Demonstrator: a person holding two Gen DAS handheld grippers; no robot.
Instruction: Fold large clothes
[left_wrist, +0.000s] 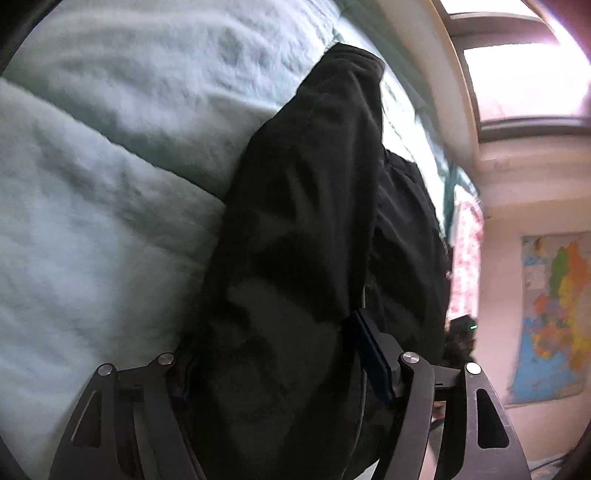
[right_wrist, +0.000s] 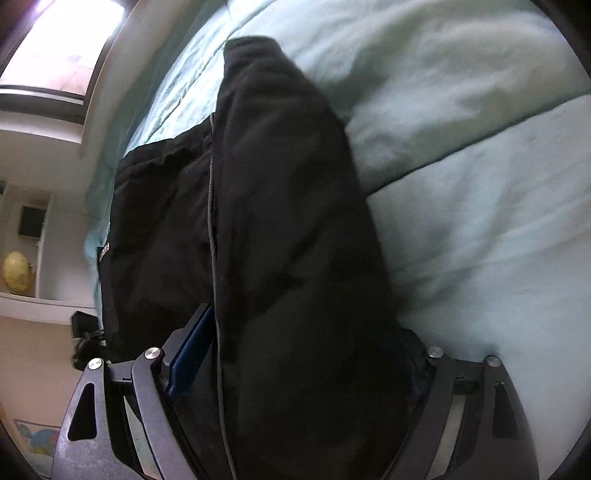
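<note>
A bed (left_wrist: 92, 221) covered by a pale green quilted duvet fills most of both views, with a window (left_wrist: 524, 81) above its far edge, a coloured wall map (left_wrist: 557, 317) beside it and a yellow globe (right_wrist: 15, 272) on a shelf. A black garment (left_wrist: 303, 236) lies bunched along the duvet toward the window-side edge of the bed, blocking most of what lies beyond each tool. The left tool (left_wrist: 280, 369) and right tool (right_wrist: 295, 354) both point steeply down, their blue-padded jaws standing wide on either side of thick folds of the garment; whether the pads press on it I cannot tell.
</note>
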